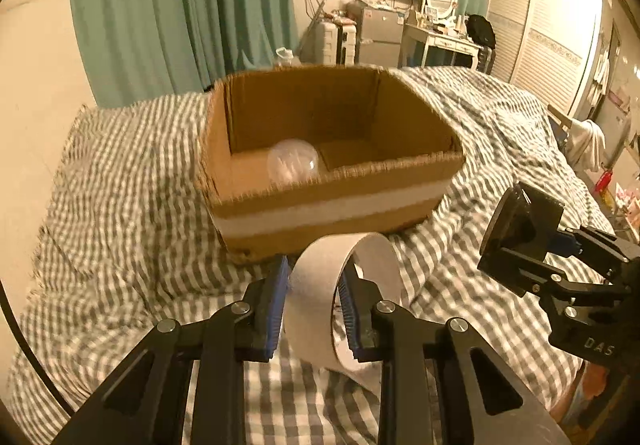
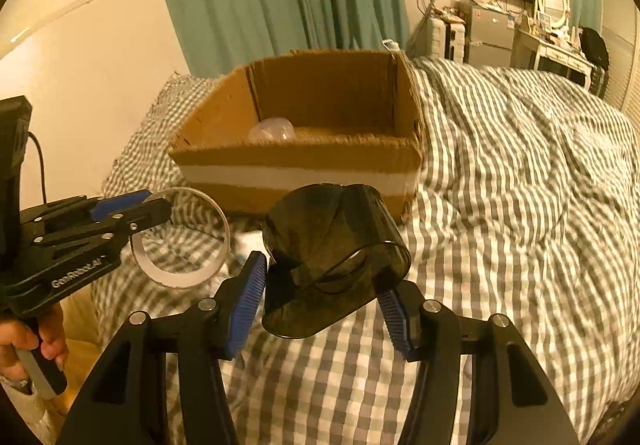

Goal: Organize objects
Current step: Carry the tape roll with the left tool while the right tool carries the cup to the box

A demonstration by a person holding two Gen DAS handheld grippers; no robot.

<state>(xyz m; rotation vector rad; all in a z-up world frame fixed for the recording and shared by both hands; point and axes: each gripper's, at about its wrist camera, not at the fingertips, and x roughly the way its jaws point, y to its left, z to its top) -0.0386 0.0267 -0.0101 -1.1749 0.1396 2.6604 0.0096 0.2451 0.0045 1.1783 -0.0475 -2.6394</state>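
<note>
Bed [image 1: 120, 205] with checked cover carries cardboard box [image 1: 332, 201]; clear ball [image 1: 294, 161] inside box. Right claw [image 2: 324, 293] pinches dark plastic cup [image 2: 336, 249] just before box. Left claw [image 1: 314, 285] pinches white ring [image 1: 344, 293]. Lettering "DAS" readable on right claw body.

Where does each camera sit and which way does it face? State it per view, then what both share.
Left wrist: on the left gripper, looking along its fingers at the cardboard box on the checked bedding; it grips a white tape ring; the right gripper shows at right.
Right wrist: on the right gripper, facing the box, gripping a dark plastic piece; a hand shows.
Shared: box, clear ball, curtains.
</note>
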